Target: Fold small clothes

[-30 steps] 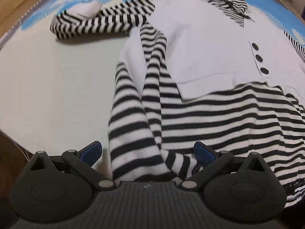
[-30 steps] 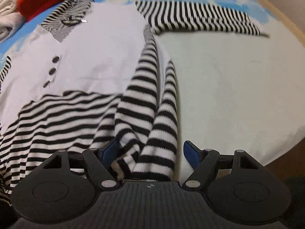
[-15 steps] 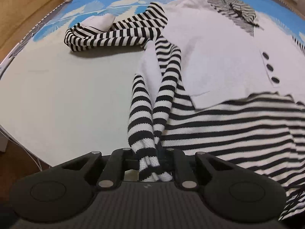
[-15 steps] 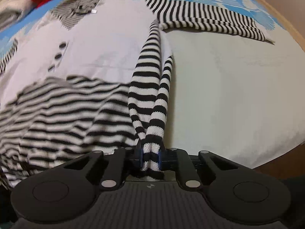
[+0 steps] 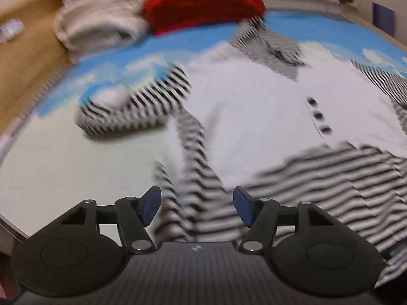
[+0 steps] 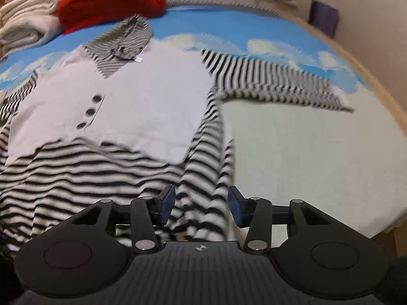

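A small white top (image 5: 254, 106) with black-striped sleeves, a striped hem and three dark buttons lies flat on the table, blurred in both views. My left gripper (image 5: 197, 204) hangs just above its bunched striped side edge (image 5: 193, 178). Its jaws are opening, with the stripes between the blue pads but not pressed. In the right wrist view the top (image 6: 152, 86) fills the left half. My right gripper (image 6: 201, 207) is opening over the other striped side fold (image 6: 206, 172), which lies loose between its pads. One sleeve (image 5: 132, 109) is folded back, the other sleeve (image 6: 274, 86) stretches out.
A red garment (image 5: 203, 2) and a cream folded pile (image 5: 101, 23) sit at the far end on the blue cloud-print cloth (image 5: 178, 48). The table edge (image 5: 10, 226) runs close at the lower left, and the table edge (image 6: 381, 231) at the lower right in the right wrist view.
Half a second ago both grippers were shut on the striped side folds. Now both sets of jaws have parted, and both grippers have lifted and tilted up, bringing the far pile into view.
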`<state>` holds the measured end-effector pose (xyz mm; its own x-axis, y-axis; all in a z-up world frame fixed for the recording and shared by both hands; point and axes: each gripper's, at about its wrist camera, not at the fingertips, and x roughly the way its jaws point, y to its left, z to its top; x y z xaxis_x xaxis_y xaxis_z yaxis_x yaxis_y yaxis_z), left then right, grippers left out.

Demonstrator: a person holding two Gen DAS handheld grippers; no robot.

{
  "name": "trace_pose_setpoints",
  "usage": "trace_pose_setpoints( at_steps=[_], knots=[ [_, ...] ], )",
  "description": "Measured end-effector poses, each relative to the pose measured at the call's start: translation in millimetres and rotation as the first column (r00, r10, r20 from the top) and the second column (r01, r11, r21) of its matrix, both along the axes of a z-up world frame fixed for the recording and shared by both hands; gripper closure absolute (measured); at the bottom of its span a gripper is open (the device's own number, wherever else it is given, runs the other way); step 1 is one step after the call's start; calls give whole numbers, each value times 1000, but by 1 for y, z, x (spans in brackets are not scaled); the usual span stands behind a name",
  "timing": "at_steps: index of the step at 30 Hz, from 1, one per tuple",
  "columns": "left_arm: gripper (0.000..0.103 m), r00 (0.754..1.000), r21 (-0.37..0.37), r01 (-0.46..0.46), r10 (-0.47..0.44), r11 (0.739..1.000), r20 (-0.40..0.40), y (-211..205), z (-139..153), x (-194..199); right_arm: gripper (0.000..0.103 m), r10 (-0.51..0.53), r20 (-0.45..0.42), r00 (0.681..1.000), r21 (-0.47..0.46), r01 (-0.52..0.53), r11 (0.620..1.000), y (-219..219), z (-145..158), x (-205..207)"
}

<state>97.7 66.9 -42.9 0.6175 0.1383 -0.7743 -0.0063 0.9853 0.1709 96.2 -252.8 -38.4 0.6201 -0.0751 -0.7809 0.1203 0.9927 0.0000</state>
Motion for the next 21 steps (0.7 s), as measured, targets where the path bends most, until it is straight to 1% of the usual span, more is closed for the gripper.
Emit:
trace_pose_setpoints(
  at_steps=[1,2,3,4,5,6,8,9,10,11,12,13,14,15,16,18,20,21],
  knots=[
    [27,998,-43,-6,4,999,-67,2,-10,4,55,-2,-51,999,2,2,1000,0,-9,4],
    [26,985,-78,-22,9,997,-172,5,-26,9,54,-9,-126,992,-14,7,1000,-1,-21,9],
    [22,969,-67,-36,19,997,-246,5,-37,12,54,-22,-203,979,-35,15,999,-2,-34,12],
    [14,963,-47,-50,36,998,-266,8,-45,11,48,-31,-237,971,-39,23,999,-5,-41,12],
    [15,968,-29,-69,60,997,-244,9,-42,10,42,-56,-213,975,-37,49,998,-8,-38,11],
    [18,970,-17,-65,59,998,-235,8,-39,10,42,-65,-206,976,-35,59,998,-9,-35,13],
    [18,985,-31,-39,33,999,-168,5,-25,7,43,-60,-160,985,-24,57,998,-11,-27,10],
    [18,989,-43,-35,28,998,-147,2,-23,5,43,-60,-156,986,-28,56,998,-12,-27,9],
    [18,990,-68,-32,23,997,-137,2,-21,5,43,-62,-178,982,-37,56,998,-12,-31,9],
    [18,987,-98,-41,25,994,-157,5,-24,6,42,-65,-209,976,-41,58,997,-12,-38,9],
    [18,978,-120,-64,39,991,-204,7,-30,9,42,-68,-230,971,-38,61,997,-12,-44,7],
    [17,963,-125,-87,52,988,-263,10,-40,12,40,-73,-222,972,-39,66,997,-12,-44,7],
    [16,950,-121,-102,61,987,-307,12,-49,14,40,-73,-216,974,-47,64,997,-10,-43,8],
    [13,952,-113,-110,72,987,-299,13,-49,17,40,-67,-200,978,-51,58,997,-8,-39,8],
    [13,955,-96,-111,80,989,-285,13,-46,14,40,-65,-172,983,-55,57,997,-7,-35,7],
    [13,974,-61,-78,63,995,-218,6,-35,12,40,-62,-105,992,-67,55,996,-5,-22,-1],
    [13,988,-54,-62,53,997,-146,-1,-21,10,40,-58,-21,998,-82,56,995,-1,-9,-7],
    [13,993,-65,-60,53,996,-106,-3,-14,8,40,-56,21,998,-91,57,994,-2,0,-9]
  ],
)
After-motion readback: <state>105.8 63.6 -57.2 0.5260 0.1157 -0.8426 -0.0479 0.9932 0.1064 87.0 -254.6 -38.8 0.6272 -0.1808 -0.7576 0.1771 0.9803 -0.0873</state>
